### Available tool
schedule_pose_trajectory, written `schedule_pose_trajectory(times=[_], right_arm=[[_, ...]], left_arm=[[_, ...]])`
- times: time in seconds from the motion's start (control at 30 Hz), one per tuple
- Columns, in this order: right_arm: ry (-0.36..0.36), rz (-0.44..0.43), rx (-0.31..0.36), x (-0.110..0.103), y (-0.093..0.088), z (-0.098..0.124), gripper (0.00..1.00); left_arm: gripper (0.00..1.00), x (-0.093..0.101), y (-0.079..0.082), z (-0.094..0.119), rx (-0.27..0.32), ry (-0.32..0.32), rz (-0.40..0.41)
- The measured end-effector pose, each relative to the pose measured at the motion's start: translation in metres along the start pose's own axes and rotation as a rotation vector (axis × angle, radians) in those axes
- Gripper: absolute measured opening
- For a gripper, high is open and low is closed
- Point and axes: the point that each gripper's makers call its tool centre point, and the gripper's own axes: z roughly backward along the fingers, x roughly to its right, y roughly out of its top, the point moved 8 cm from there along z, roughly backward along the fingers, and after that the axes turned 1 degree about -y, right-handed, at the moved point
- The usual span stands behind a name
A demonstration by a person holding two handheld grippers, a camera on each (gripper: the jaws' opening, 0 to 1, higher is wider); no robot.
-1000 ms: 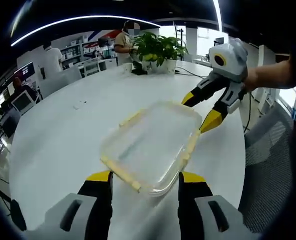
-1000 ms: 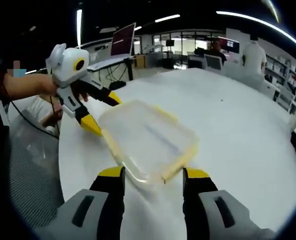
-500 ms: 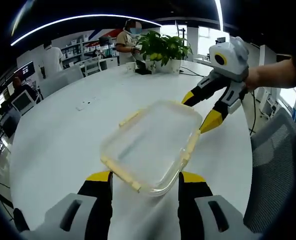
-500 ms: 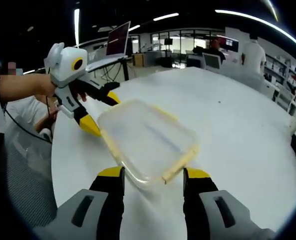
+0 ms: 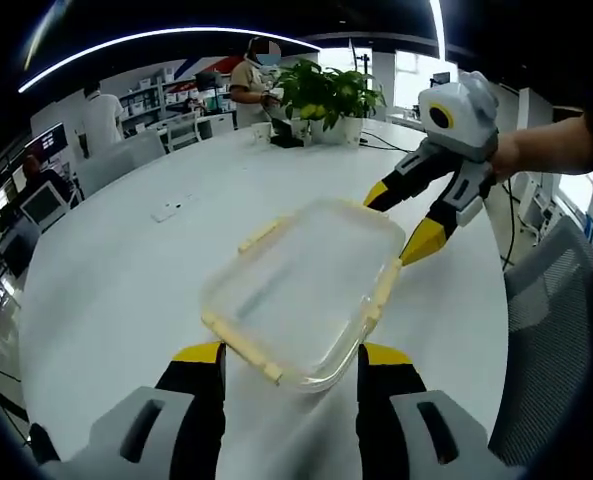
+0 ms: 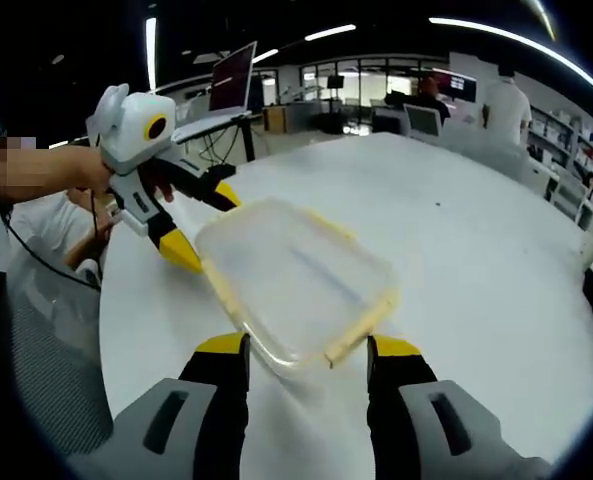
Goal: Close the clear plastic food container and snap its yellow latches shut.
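Both tools stand with jaws apart at opposite ends of the clear container (image 5: 301,295), gripping nothing: the left tool (image 5: 289,362) straddles one short edge, the right tool (image 5: 406,218) the other. The container rests mid-worktop (image 5: 126,270), lid apparently seated, yellow latches (image 6: 361,325) flared outward. Steady one end, then press each latch down squarely.
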Motion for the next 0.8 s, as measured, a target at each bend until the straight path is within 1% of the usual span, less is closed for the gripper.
schedule_pose_trajectory(times=[0.13, 0.33, 0.47, 0.57, 0.63, 0.8], right_arm=[[0.002, 0.010, -0.014, -0.004, -0.002, 0.001, 0.44], [-0.006, 0.013, -0.002, -0.009, -0.001, 0.004, 0.50], [-0.014, 0.035, 0.004, -0.015, -0.004, 0.010, 0.52], [-0.021, 0.031, 0.017, -0.017, -0.006, 0.016, 0.54], [-0.027, 0.030, 0.022, -0.019, -0.009, 0.020, 0.57], [-0.045, 0.009, 0.054, -0.024, -0.014, 0.033, 0.61]], left_arm=[[0.49, 0.002, 0.001, 0.003, 0.003, -0.005, 0.011], [0.52, 0.005, 0.000, 0.009, 0.012, 0.003, 0.020], [0.55, 0.008, -0.001, 0.020, 0.032, 0.018, 0.034], [0.56, 0.012, -0.001, 0.029, 0.054, 0.023, 0.039], [0.59, 0.015, -0.001, 0.035, 0.065, 0.029, 0.042], [0.63, 0.023, -0.006, 0.045, 0.081, 0.044, 0.054]])
